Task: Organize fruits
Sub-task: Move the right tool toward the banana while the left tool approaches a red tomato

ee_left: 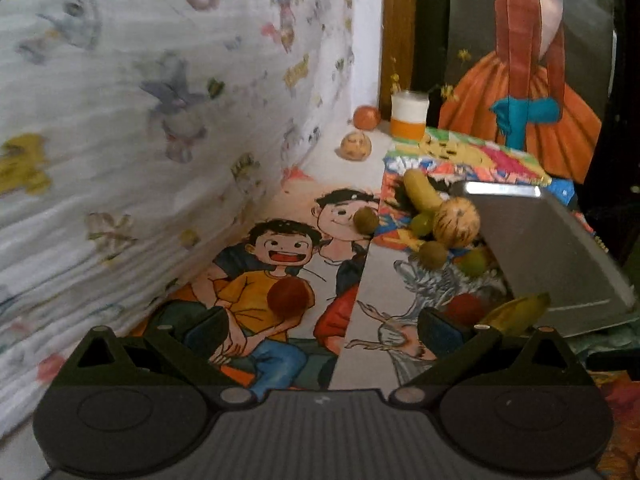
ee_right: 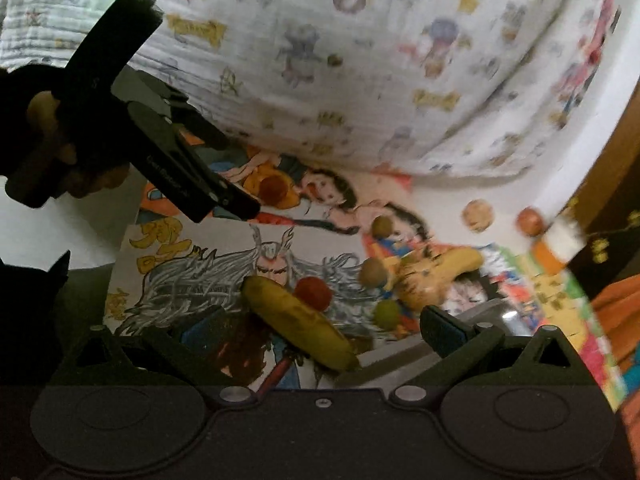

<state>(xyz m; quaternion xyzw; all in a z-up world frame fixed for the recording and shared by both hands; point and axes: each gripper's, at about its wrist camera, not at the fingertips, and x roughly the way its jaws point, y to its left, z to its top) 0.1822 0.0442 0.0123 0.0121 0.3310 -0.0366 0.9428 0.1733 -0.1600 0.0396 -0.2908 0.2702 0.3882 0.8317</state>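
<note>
Left claw (ee_left: 320,326) wide open, empty, aimed low at a brown fruit (ee_left: 289,295) — right claw (ee_right: 320,330) wide open over a banana (ee_right: 298,318).

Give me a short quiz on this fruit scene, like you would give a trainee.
1. True or false: the left tool is shut.
2. What lies closest ahead of the right tool? A) spoon B) banana C) book
3. What colour is the round fruit lying on the drawn boy in the yellow shirt?

Key: 1 false, it is open and holds nothing; 2 B; 3 reddish-brown.
</note>
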